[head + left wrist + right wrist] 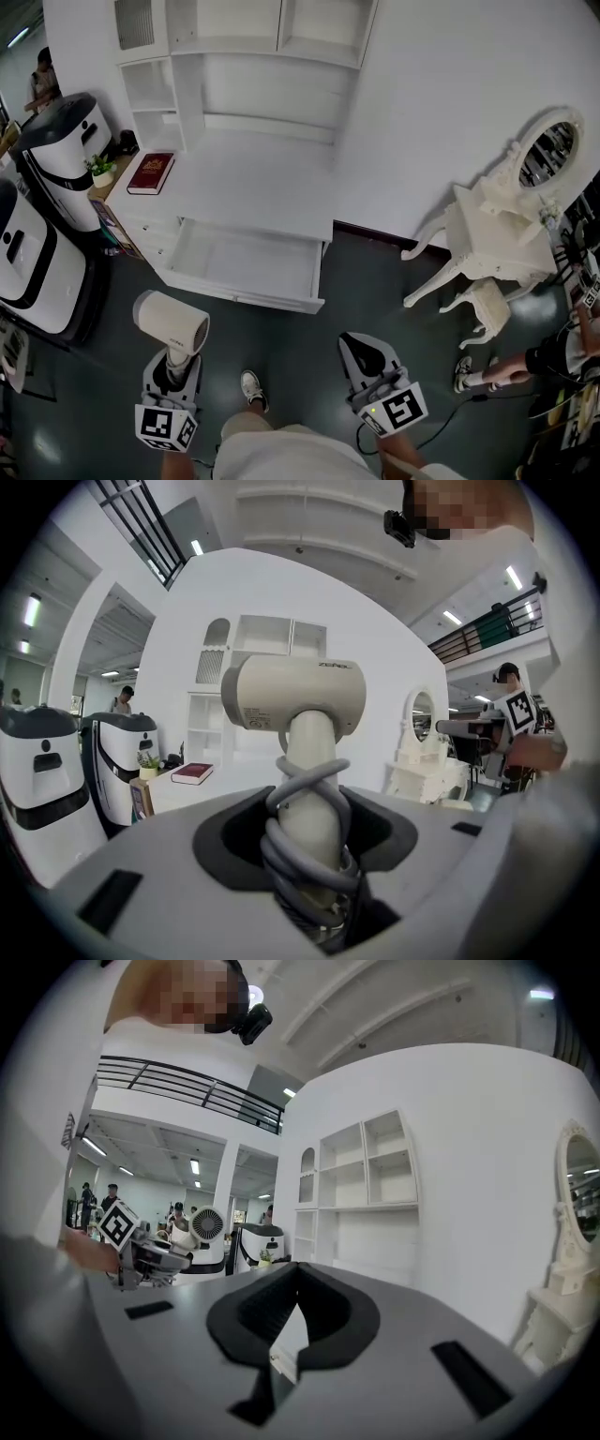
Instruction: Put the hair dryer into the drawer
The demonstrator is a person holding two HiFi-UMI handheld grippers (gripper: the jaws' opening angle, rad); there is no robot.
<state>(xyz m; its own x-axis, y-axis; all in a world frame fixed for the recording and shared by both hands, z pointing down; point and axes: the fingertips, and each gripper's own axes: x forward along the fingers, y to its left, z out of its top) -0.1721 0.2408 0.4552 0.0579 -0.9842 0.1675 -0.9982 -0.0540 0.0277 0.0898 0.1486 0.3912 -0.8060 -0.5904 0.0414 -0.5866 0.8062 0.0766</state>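
Left claw (pixel 175 364): clamped on the dryer's handle; pads hidden under coils of grey cord (pixel 309 850).
Right claw (pixel 367 352): tips together, nothing between; dark pads; rear body cut off by the lower edge.
Floor (pixel 375 281): dark grey, smooth, faint sheen.
Desk (pixel 262 178): white, matt, flat top with open shelves above; top shelves cut off by the upper edge.
Vanity (pixel 487 234): white, carved, curved legs, oval mirror; stands right of desk.
Drawer (pixel 272 302): white, shallow, rectangular, pulled out of desk front; rear part hidden under desk top.
Dryer (pixel 172 322): cream, smooth, cylindrical barrel on round handle; upright in left claw, above floor, near drawer's front, outside it.
Book (pixel 151 172): dark red hard cover, flat on desk's left end; cover print too small to read.
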